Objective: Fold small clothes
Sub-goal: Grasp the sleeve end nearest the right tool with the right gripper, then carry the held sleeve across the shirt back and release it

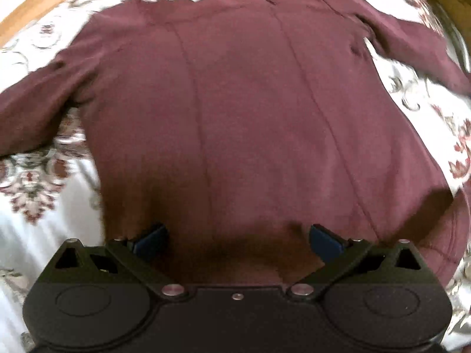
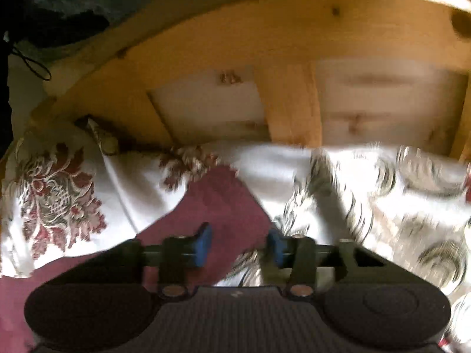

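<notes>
Maroon shirt (image 1: pixel 250 117) flat on floral bedspread (image 1: pixel 35 182), left gripper (image 1: pixel 237 239) spread, right gripper (image 2: pixel 239 245) spread.

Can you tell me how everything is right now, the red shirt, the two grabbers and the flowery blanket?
maroon shirt: spread flat on the bedspread, sleeves out to both sides, not yet folded.
left gripper: open wide over the shirt's near edge, gripping nothing.
right gripper: open, over a sleeve end, gripping nothing.
floral bedspread: lying under the shirt, a bit creased.
wooden bed frame: standing behind the bedspread.
</notes>
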